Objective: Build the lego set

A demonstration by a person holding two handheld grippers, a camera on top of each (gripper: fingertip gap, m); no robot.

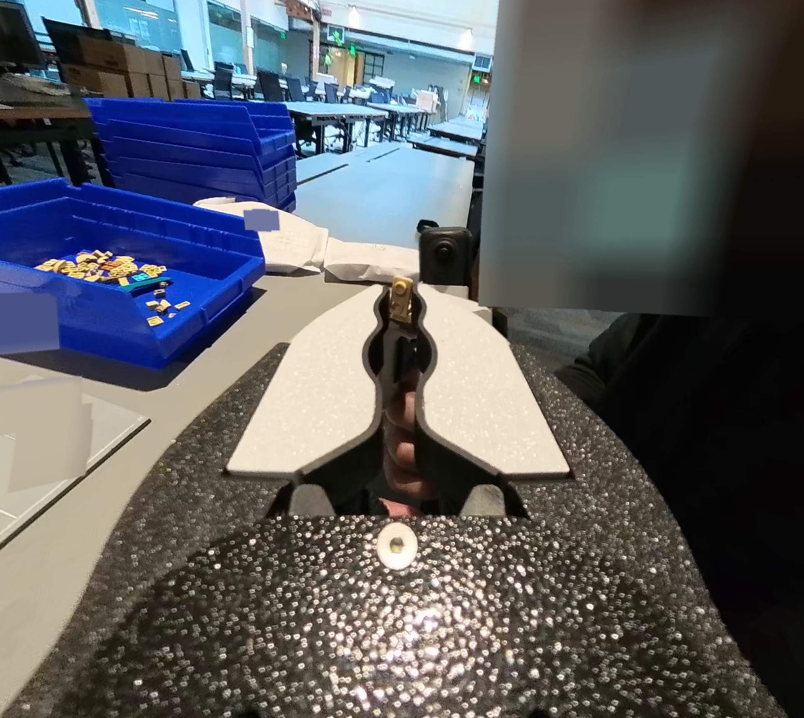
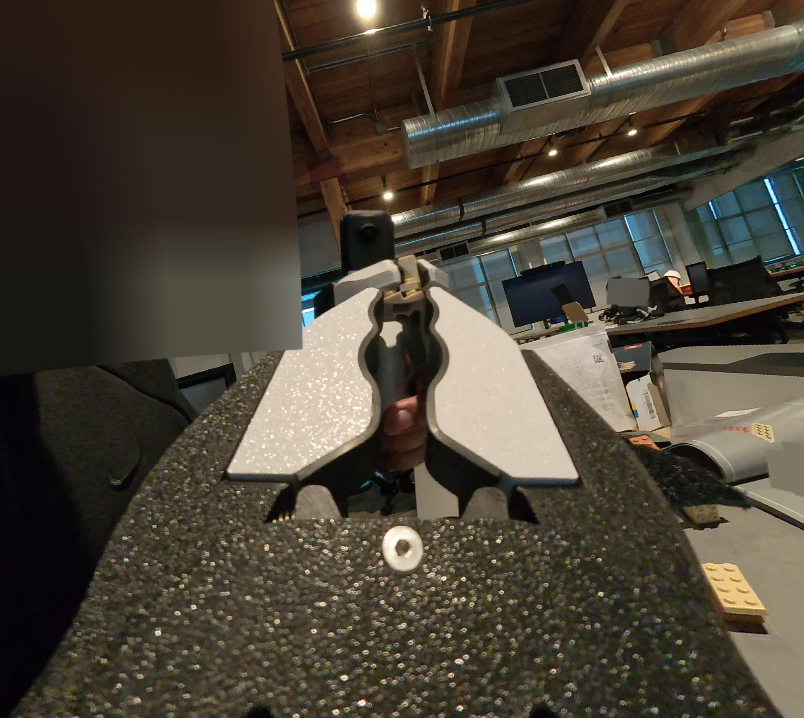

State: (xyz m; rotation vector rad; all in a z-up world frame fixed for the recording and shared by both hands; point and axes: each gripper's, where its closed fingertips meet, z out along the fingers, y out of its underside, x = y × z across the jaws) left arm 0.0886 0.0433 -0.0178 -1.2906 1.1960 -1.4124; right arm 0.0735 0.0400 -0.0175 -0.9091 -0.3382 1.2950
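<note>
Left wrist view: left gripper (image 1: 400,299) raised, pinching tan lego plate (image 1: 400,296).

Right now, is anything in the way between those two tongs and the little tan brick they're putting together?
Nothing visible. The left tongs already pinch the tan brick, and the right tongs meet it tip to tip, with no gap between them.

We see left gripper (image 1: 399,297) w/ matt grey plastic fingers (image 1: 330,384), grainy black body. Tan plate (image 1: 400,296) looks smooth plastic. Blue bin (image 1: 209,262): glossy moulded plastic. White bags (image 1: 304,244) papery. Right gripper (image 2: 407,288) has same finish; ceiling beams (image 2: 452,1) bare wood, ducts (image 2: 696,62) ribbed metal.
</note>
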